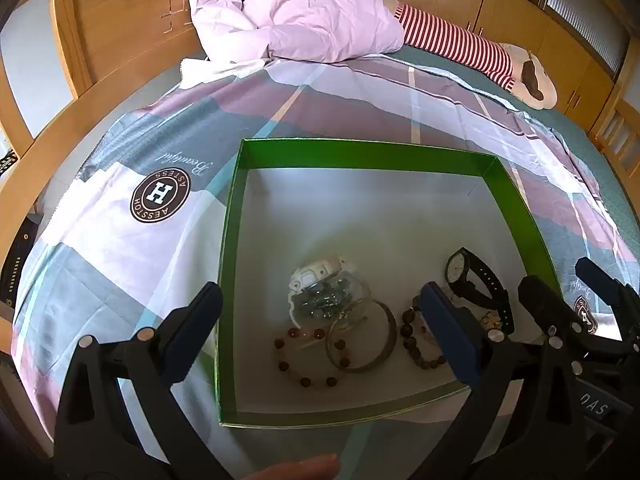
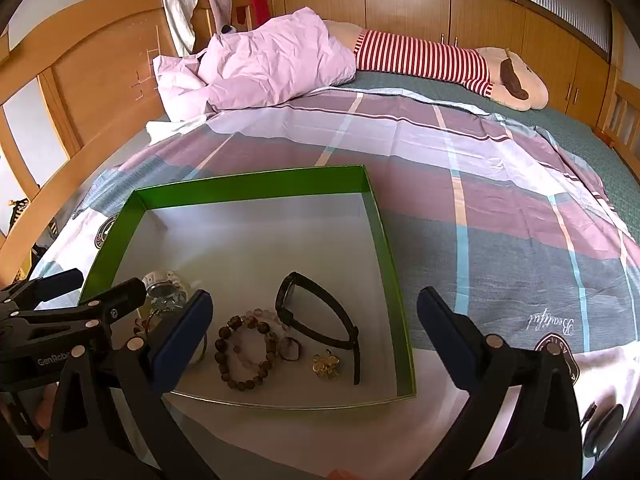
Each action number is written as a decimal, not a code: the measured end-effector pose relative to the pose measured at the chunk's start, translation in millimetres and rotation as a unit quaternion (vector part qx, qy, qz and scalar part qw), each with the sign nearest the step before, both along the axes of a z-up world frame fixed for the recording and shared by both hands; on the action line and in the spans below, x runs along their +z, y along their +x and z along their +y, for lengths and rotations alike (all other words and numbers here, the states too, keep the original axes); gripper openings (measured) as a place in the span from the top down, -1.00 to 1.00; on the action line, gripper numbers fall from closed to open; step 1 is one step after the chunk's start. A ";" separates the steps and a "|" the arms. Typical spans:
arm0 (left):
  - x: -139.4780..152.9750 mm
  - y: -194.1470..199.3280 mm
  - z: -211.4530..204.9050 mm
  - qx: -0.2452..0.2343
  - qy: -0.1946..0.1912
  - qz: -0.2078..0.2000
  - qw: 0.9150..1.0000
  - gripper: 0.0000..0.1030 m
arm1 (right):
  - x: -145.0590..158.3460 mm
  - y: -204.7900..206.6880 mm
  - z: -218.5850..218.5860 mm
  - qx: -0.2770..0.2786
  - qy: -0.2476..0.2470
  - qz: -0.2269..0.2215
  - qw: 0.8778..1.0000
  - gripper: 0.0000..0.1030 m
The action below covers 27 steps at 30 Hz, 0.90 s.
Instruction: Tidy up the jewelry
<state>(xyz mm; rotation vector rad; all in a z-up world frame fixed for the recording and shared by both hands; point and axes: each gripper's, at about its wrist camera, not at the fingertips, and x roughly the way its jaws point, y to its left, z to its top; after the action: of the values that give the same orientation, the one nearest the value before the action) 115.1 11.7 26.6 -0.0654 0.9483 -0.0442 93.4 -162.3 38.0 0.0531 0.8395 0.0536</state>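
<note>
Jewelry all lies in the green box (image 1: 516,196) on the bed (image 2: 500,208), bunched toward its 6 o'clock wall: black watch (image 2: 320,312), dark bead bracelet (image 2: 244,352), bangle (image 1: 362,336), gold charm (image 2: 326,364). None seen outside the box. Left gripper (image 1: 320,332) and right gripper (image 2: 316,340) both spread wide, empty. Judgement: gathering done; at most tidying remains.

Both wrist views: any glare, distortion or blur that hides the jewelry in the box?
Left wrist: strong fisheye bending, a pale glare patch on the green box floor, jewelry sharp. Right wrist: same bending, the left gripper covers some pieces, the black watch stays crisp.
</note>
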 end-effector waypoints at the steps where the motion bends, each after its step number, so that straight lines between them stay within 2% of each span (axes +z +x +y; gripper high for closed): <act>1: -0.5 0.0 0.1 0.000 0.001 0.000 1.000 -0.90 | -0.4 0.0 0.2 0.000 -0.001 0.001 1.000 -0.94; 27: -5.1 1.2 -0.4 0.001 0.010 0.006 1.000 -0.91 | -5.6 0.5 2.4 -0.002 -0.007 0.003 1.000 -0.94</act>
<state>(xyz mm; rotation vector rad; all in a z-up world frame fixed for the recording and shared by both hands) 116.3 11.3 21.5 -0.0482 0.9610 -0.0317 93.9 -159.9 32.4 0.0415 0.8467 0.0445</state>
